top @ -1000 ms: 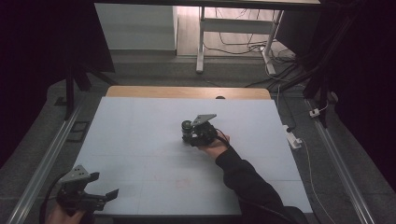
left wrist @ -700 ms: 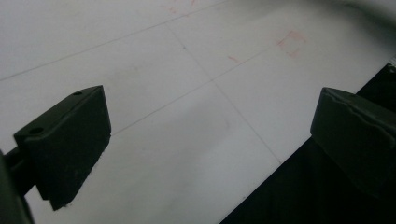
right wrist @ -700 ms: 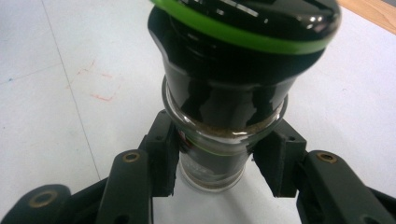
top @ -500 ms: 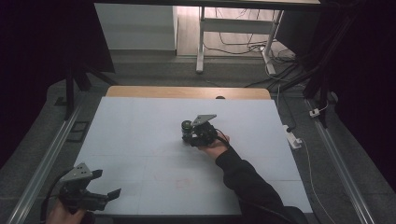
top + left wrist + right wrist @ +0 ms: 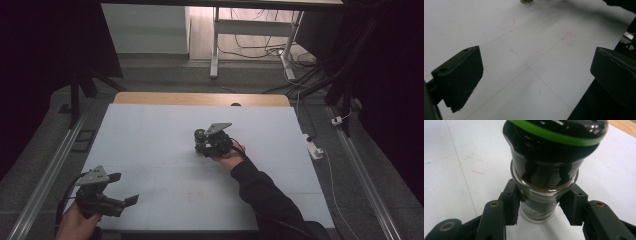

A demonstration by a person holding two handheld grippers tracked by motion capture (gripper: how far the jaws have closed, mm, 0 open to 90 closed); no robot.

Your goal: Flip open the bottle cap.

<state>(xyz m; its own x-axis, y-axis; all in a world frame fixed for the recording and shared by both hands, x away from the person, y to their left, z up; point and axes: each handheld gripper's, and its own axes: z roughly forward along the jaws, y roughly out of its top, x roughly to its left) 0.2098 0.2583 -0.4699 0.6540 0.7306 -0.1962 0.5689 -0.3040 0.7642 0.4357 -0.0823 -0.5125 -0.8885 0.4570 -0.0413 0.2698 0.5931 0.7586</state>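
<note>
Jar stood upright near mid-table, glass body with brownish contents, black cap with green ring. Right gripper had both jaws pressed against its glass sides, clamped. Left gripper sat at the near left corner, jaws spread wide over bare surface, holding nothing. Table was pale, matte, crossed by thin pencil lines and faint red marks; a wooden strip edged its far side. Room was dim; grey floor, cables and a white desk leg beyond.
</note>
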